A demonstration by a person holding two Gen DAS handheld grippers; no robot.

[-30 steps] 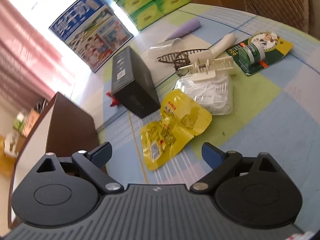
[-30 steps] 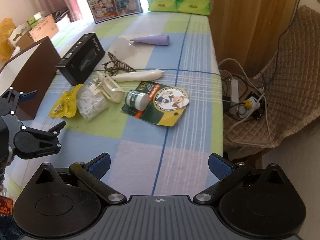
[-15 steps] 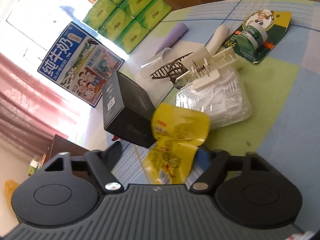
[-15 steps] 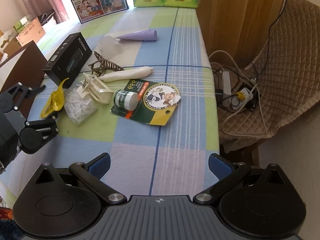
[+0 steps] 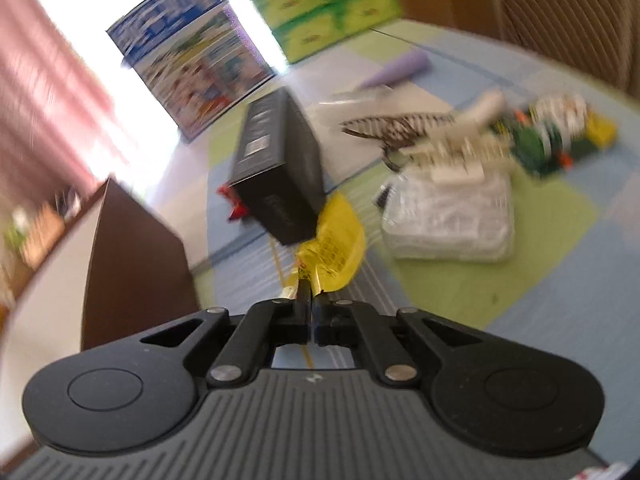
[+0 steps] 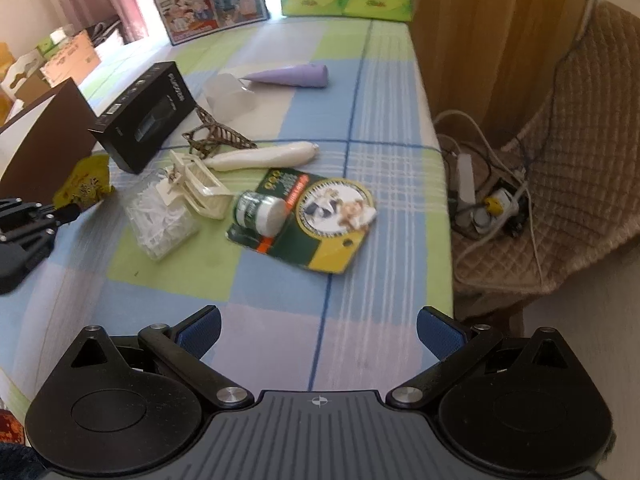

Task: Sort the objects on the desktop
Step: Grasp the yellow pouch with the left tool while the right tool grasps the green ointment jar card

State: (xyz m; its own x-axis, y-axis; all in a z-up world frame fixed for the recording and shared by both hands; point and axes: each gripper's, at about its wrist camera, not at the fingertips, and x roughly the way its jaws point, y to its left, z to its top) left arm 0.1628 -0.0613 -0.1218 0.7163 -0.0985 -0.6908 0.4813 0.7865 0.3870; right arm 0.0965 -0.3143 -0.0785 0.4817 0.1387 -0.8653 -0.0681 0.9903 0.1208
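- Left wrist view: left gripper (image 5: 310, 300) has its jaws closed on the near corner of the yellow snack pouch (image 5: 334, 246). Pouch runs straight ahead from the jaws, long axis along the fingers, and looks lifted off the table (image 5: 560, 280) at the gripped end; frame is motion-blurred, so I can't tell if the far end touches.
- Just beyond the pouch tip, slightly left: black box (image 5: 280, 168), long axis pointing away from the jaws. Pouch tip looks to overlap its near corner in this view; can't tell if they touch.
- Left of the jaws, close: brown box (image 5: 132, 264), open top facing this side. Judgement: likely drop target, since it's the nearest container. The move is a short swing left from the jaws.
- Ahead and right of the jaws: clear bag of white picks (image 5: 448, 220), cream clip (image 5: 456, 152) behind it, green carded item (image 5: 552, 140) further right. All well clear of the pouch.
- Right wrist view: right gripper (image 6: 318, 332) hovers with jaws wide open, holding nothing.
- Ahead of these jaws, roughly centred: green carded item (image 6: 308, 216), long axis diagonal, bottle end to the left. Nearest loose thing to this gripper.
- Ahead-left: bag of picks (image 6: 160, 220), cream clip (image 6: 196, 188), white tube (image 6: 264, 156) lying crosswise, brown hair claw (image 6: 216, 136), black box (image 6: 144, 116).
- Far left edge: left gripper (image 6: 60, 212) with the pouch (image 6: 86, 184) pinched, brown box (image 6: 44, 140) right beside it. Left hand is clearly nearer the box.
- Risk: limp pouch may snag the brown box wall on the swing.
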